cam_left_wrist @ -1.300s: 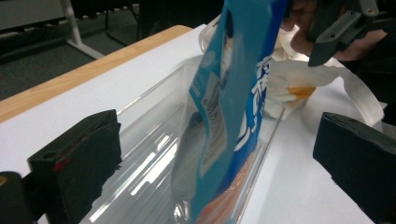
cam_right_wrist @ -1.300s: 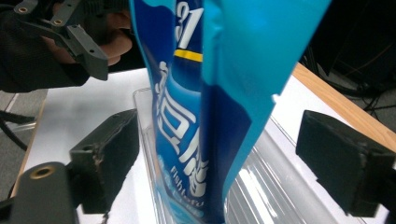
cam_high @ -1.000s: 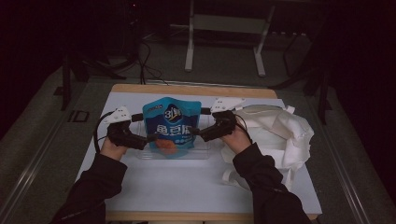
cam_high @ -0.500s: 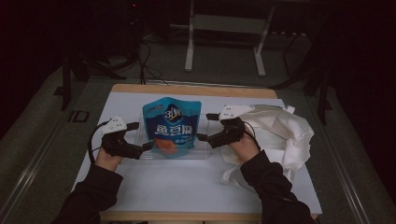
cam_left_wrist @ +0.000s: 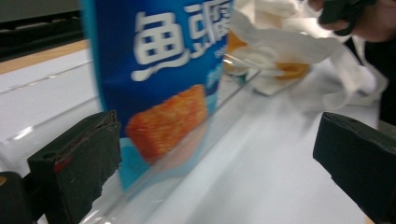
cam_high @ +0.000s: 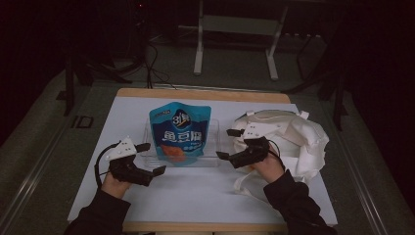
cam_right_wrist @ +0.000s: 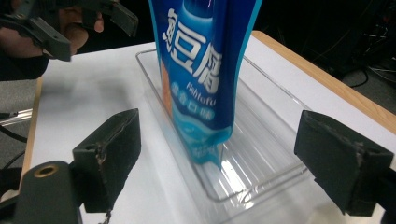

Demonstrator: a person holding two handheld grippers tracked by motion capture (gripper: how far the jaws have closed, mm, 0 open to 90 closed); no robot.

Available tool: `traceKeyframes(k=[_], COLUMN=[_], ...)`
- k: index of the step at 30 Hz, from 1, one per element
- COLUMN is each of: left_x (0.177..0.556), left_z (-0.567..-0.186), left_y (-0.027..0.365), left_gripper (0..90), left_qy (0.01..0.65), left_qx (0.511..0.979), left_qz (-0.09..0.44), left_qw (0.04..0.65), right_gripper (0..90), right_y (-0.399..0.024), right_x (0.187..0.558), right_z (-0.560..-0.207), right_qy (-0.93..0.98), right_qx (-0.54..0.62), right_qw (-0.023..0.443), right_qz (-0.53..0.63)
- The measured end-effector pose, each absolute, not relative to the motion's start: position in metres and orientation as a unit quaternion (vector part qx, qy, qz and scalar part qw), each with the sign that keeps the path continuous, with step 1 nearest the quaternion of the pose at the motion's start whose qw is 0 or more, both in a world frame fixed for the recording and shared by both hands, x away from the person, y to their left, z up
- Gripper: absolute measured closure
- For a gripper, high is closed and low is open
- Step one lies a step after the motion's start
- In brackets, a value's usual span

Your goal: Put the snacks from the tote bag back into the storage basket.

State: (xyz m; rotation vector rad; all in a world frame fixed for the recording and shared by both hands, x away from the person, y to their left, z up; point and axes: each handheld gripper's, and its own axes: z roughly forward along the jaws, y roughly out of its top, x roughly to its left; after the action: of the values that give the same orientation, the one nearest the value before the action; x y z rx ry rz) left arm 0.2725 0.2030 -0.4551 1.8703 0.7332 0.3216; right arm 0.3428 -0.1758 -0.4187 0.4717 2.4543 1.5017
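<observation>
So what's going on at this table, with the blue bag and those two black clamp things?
A person is working at a white table with a hand-held gripper in each hand. A blue snack bag stands upright in a clear plastic tray. The left gripper and the right gripper sit on either side of the tray, both open and holding nothing. A white cloth bag lies crumpled to the right.

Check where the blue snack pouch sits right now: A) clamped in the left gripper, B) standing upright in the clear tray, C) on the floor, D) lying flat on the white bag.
B: the blue snack pouch stands upright in the clear tray, with both grippers open and apart from it.
</observation>
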Motion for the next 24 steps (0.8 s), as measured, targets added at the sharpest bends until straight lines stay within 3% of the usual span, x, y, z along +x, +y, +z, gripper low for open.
traceKeyframes(k=[24], left_x=[0.252], left_z=[-0.458], left_y=[0.152], left_gripper=[1.2], left_qy=[0.236], left_qx=[0.808], left_qz=[0.080], left_qw=[0.533], right_gripper=[14.6], right_y=[-0.225], right_x=[0.307], right_z=[-0.440], right_qy=[0.830], right_qx=[0.167], right_qw=[0.123], right_qz=[0.517])
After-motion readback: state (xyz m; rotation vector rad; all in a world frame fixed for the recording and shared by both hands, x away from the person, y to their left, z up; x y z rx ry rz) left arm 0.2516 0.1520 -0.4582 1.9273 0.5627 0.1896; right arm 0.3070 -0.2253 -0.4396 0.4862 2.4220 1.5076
